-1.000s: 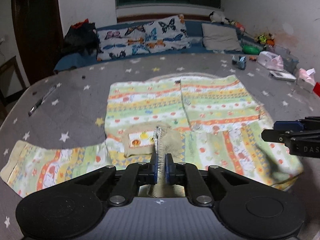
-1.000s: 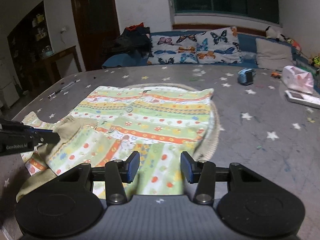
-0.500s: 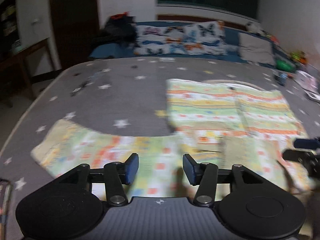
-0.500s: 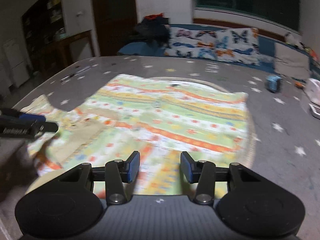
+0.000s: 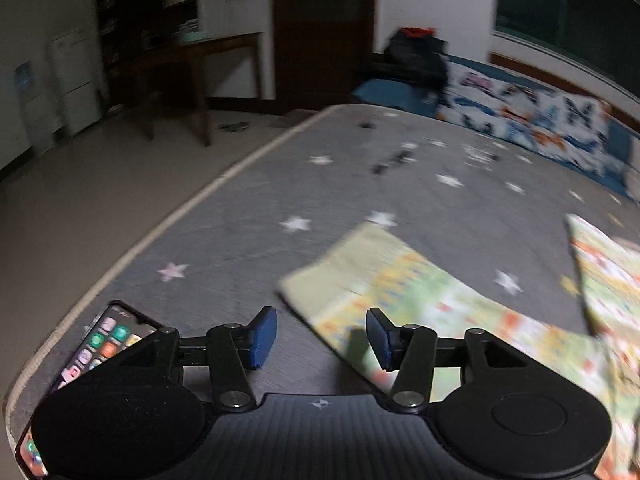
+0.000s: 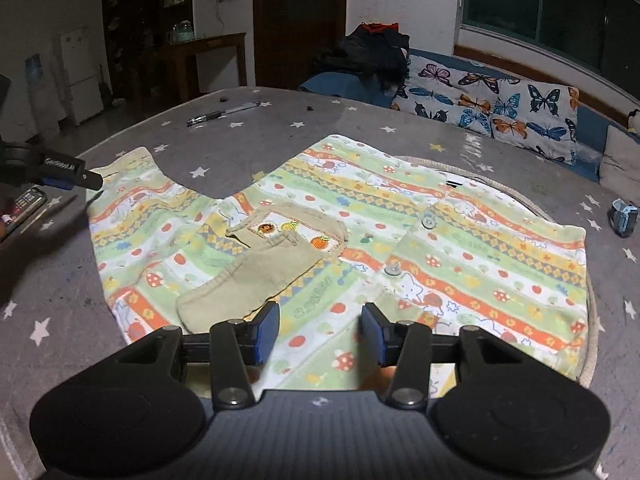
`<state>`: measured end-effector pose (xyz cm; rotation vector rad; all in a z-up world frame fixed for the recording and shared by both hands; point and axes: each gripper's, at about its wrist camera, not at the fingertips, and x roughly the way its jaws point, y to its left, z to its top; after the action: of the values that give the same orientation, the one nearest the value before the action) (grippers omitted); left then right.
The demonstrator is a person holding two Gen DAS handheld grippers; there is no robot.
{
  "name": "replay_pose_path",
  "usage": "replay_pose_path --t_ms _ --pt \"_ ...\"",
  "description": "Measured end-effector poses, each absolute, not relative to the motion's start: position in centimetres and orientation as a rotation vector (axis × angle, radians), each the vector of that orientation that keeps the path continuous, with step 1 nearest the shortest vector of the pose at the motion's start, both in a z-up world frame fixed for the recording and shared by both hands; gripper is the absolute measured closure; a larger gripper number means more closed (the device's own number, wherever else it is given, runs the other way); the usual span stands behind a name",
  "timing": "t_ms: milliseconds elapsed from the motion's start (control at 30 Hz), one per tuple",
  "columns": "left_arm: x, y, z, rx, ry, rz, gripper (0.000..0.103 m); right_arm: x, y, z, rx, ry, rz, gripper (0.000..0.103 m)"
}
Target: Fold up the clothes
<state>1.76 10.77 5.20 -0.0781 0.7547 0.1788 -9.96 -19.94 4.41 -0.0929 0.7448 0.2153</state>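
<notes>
Left wrist view: left gripper [image 5: 322, 334] jaws apart, empty; spread sleeve [image 5: 404, 300] lies just ahead-right on the bed [image 5: 248, 216], running rightward to the shirt [image 6: 400, 240]. Right gripper [image 6: 320, 330] jaws apart, empty, over the near hem. Left hand is nearer the sleeve.

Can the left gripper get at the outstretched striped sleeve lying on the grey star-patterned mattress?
Probably yes: the left gripper is open, the sleeve cuff lies flat just ahead, nothing between them.

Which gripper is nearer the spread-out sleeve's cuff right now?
Left. The left gripper hovers open right beside the sleeve cuff; the right gripper sits over the shirt's hem, far from it.
</notes>
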Motion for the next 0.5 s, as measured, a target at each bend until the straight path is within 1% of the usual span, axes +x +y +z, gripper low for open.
replay_pose_path --t_ms 33,133,200,233,267,300,333,500 --pt "2.1 11.4 5.1 -0.091 0.757 0.194 0.052 -10.1 -20.0 4.5 -0.092 0.742 0.215 0.057" --pt "2.9 11.9 4.6 -0.111 0.774 0.184 0.053 -10.5 -20.2 4.9 -0.085 0.733 0.214 0.057" --pt "3.2 11.9 4.4 -0.103 0.765 0.194 0.061 -10.8 -20.4 5.1 -0.079 0.729 0.214 0.057" --pt "3.2 11.7 4.3 -0.102 0.759 0.19 0.068 -10.9 -20.5 5.2 -0.076 0.727 0.214 0.057" --pt "3.2 11.5 4.3 -0.1 0.753 0.186 0.079 -11.0 -20.6 5.3 -0.073 0.726 0.213 0.057" --pt "3.2 11.3 4.3 -0.099 0.747 0.182 0.085 -11.2 -20.7 5.3 -0.071 0.725 0.213 0.057" --pt "3.3 11.2 4.4 -0.107 0.746 0.172 0.094 -11.4 -20.8 5.4 -0.069 0.723 0.21 0.057" --pt "2.1 9.7 6.5 -0.156 0.683 0.104 0.095 -12.2 -22.1 5.7 -0.041 0.712 0.179 0.057"
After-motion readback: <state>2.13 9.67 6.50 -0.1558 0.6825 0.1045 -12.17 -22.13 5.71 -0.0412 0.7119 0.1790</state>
